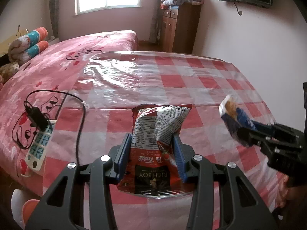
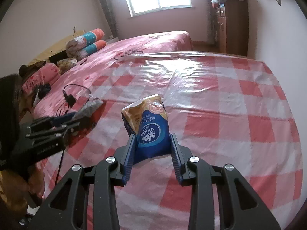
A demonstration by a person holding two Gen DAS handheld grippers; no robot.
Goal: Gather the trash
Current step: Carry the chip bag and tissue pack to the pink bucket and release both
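The left gripper (image 1: 152, 143) is pinching a crinkled red-and-silver foil snack bag (image 1: 155, 134) reading "RICHBOY" between its ribbed blue pads. The right gripper (image 2: 152, 142) is squeezing a soft blue "Vinda" tissue pack (image 2: 147, 126). Both are hanging above the glossy red-checked plastic tablecloth (image 2: 220, 115).

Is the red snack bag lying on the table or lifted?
Cannot tell. The red snack bag sits between the left hand-held gripper fingers; no gap above the table shows.
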